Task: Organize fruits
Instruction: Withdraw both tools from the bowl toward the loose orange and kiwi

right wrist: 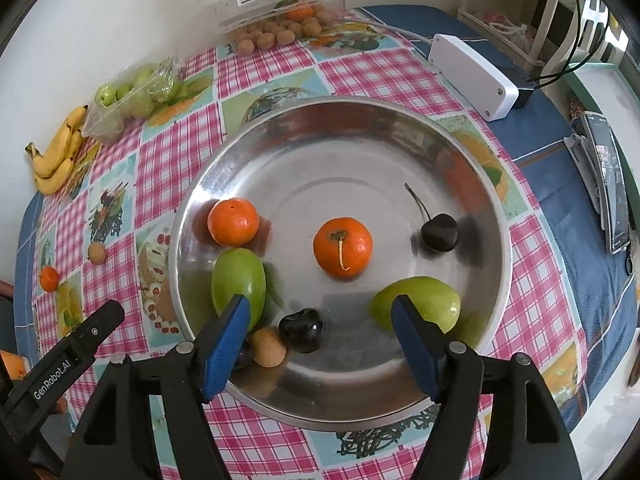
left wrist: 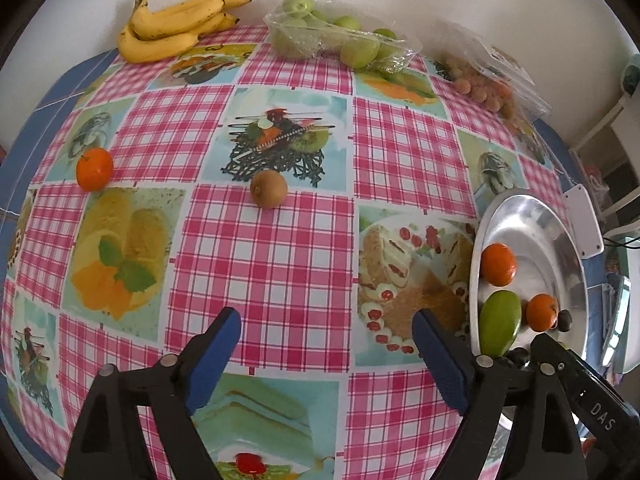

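Right wrist view: checked tablecloth, white wall, both tools spread, empty.

Open cloth around the kiwi and mandarin; fruit-crowded near half of the metal bowl.

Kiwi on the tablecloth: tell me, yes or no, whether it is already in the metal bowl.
No, the kiwi lies on the checked cloth, well apart from the metal bowl.
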